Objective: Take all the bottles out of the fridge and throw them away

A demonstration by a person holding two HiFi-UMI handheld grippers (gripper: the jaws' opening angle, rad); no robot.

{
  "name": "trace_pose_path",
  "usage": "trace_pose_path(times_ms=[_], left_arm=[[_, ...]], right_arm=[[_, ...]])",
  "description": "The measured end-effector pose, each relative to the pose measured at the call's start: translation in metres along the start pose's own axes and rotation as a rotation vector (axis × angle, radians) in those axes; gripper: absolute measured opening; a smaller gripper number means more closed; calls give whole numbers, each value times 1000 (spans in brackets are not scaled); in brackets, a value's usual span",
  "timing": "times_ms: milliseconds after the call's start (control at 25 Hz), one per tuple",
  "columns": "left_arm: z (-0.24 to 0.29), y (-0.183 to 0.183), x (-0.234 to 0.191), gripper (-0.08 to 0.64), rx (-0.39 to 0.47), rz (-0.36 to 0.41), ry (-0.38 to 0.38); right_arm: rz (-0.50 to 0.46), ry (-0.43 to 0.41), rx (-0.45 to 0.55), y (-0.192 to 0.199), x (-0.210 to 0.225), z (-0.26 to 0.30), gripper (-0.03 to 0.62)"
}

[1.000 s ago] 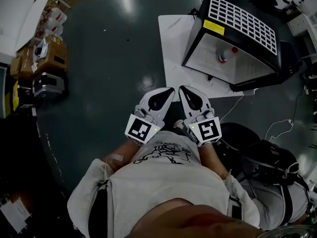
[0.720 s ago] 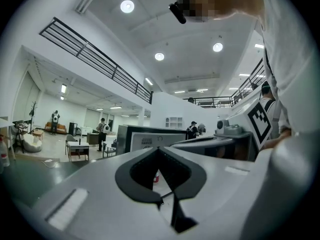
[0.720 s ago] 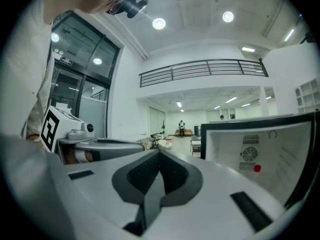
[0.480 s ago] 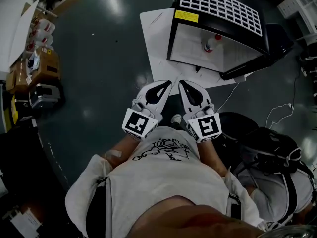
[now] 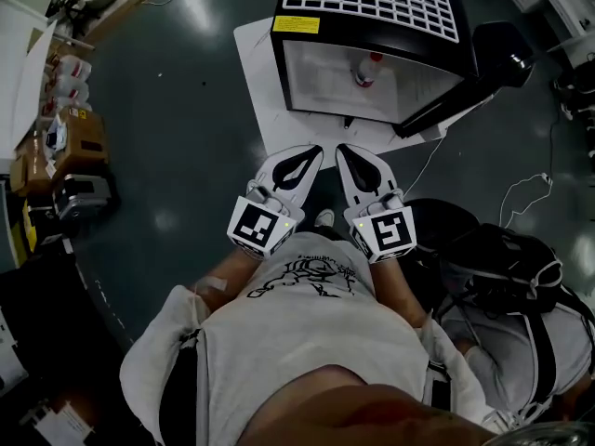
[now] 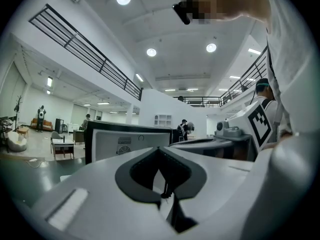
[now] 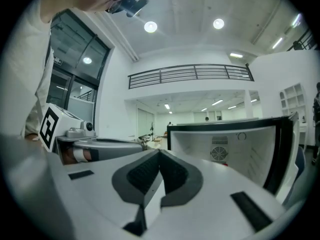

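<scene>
A small black fridge (image 5: 372, 26) stands open on the floor ahead of me, its door (image 5: 483, 72) swung out to the right. Inside stands one clear bottle (image 5: 366, 70) with a red cap. My left gripper (image 5: 313, 150) and right gripper (image 5: 342, 150) are held side by side in front of my chest, both shut and empty, tips short of the fridge. In the left gripper view the fridge (image 6: 125, 141) shows beyond the shut left gripper (image 6: 159, 151). The open fridge (image 7: 225, 146) also fills the right gripper view, behind the shut right gripper (image 7: 159, 154).
A white sheet (image 5: 270, 91) lies under the fridge. Black bags (image 5: 502, 268) sit on the floor at my right, with a white cable (image 5: 530, 193) nearby. Cardboard boxes (image 5: 74, 142) and clutter line the left side. People stand far off in the hall.
I have stepped toward the fridge: it has shifted left and closer in the head view. Both grippers stay shut, side by side in front of me.
</scene>
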State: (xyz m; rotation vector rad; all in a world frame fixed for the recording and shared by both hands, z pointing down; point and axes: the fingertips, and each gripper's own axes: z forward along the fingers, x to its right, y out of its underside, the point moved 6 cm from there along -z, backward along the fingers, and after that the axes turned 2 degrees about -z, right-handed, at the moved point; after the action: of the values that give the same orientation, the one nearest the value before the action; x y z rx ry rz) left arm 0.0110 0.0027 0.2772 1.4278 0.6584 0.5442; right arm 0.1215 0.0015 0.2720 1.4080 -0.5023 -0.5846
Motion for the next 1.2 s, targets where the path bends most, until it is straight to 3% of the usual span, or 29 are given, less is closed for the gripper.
trace_pose_path(times_ms=[680, 1200], left_arm=[[64, 2, 47, 9, -8, -38, 69], [84, 4, 56, 9, -13, -59, 154]], right_arm=[[19, 66, -16, 7, 69, -50, 9], [20, 108, -32, 9, 84, -59, 9]])
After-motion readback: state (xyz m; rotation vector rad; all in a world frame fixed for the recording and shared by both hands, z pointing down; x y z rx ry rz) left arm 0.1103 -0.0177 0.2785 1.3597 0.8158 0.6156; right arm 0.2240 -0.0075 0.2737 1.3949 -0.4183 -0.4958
